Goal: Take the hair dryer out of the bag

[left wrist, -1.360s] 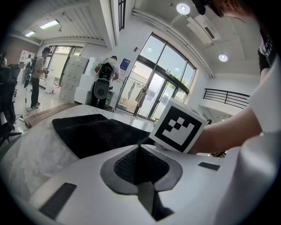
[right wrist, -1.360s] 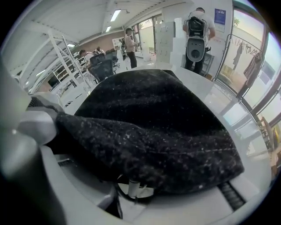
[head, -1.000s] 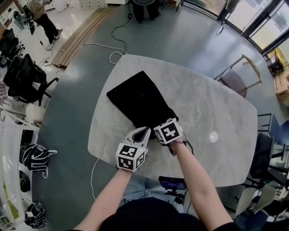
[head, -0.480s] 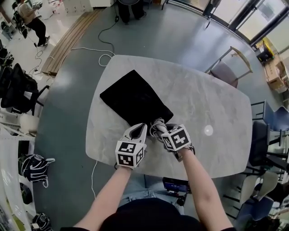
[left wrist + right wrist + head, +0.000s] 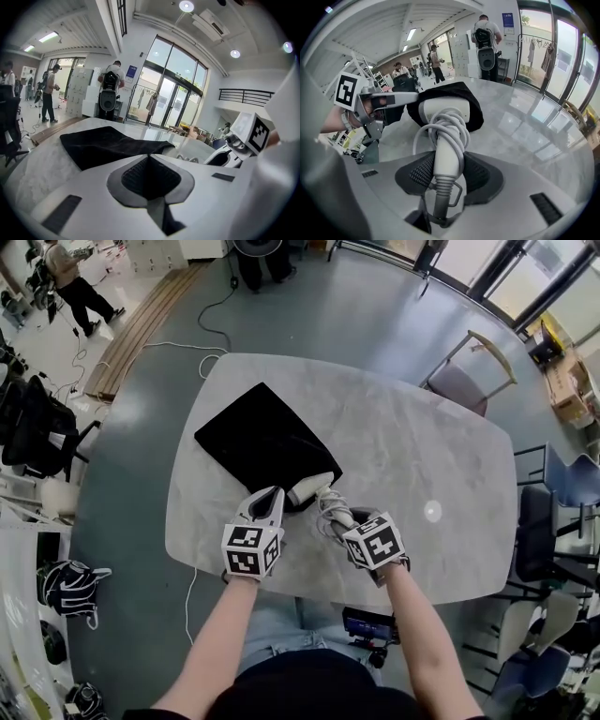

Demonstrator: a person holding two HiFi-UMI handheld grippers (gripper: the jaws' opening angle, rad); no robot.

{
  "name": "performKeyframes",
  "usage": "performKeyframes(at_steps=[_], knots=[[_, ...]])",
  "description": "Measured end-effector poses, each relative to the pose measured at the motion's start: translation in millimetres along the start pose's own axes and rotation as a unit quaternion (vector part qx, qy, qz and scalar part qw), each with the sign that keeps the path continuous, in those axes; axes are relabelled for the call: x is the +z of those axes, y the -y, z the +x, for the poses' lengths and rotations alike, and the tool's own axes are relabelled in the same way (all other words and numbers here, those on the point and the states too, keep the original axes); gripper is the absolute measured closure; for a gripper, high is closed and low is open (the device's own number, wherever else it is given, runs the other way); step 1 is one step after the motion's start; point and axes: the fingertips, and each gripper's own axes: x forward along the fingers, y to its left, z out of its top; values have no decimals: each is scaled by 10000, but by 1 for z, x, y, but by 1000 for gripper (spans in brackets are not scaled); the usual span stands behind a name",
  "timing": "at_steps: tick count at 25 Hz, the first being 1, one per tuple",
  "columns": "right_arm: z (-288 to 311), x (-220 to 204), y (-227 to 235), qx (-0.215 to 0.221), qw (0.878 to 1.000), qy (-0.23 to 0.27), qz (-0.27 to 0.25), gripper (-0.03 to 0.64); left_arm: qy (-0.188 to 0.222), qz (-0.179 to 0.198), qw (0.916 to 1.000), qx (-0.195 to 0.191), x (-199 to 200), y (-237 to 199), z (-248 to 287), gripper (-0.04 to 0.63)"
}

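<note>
head view: left gripper [image 5: 273, 493] at near edge of black bag [image 5: 255, 435] on table [image 5: 422, 446], right gripper [image 5: 328, 512] beside it w/ white hair dryer [image 5: 309, 489], head just at bag mouth | left gripper view: jaws together, pinch bag cloth | right gripper view: jaws wide, clamp handle [image 5: 446, 152], cord [image 5: 440, 123] wound round

White hair dryer [image 5: 445, 110], white cord wound round it, beside a black bag [image 5: 262, 442] on the pale grey, marble-veined table [image 5: 422, 446]. Left claw [image 5: 273, 495] and right claw [image 5: 328, 512]: white, with black-and-white square-marker cubes.
</note>
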Motion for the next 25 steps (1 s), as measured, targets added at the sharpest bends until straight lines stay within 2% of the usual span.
performKeyframes(at_steps=[8, 12, 13, 15, 18, 20, 25], knots=[[-30, -36, 15, 14, 9999, 104, 34, 426, -119, 205, 9989, 398, -5, -9, -1, 572], [-42, -49, 24, 8, 9998, 192, 76, 426, -459, 152, 9967, 654, -23, -9, 2, 571], [-45, -51, 26, 8, 9997, 223, 88, 426, -548, 103, 9961, 681, -28, -7, 2, 560], [-51, -54, 31, 14, 9995, 306, 116, 426, -618, 7, 9956, 700, -31, -2, 2, 452], [-59, -51, 34, 22, 9989, 452, 87, 426, -573, -41, 9955, 749, -26, 3, -2, 370], [-63, -48, 33, 27, 9985, 546, 42, 426, -551, -61, 9956, 760, -24, 6, -8, 342], [-73, -35, 39, -40, 9967, 812, 75, 426, -394, 126, 9969, 662, -6, 20, -17, 340]])
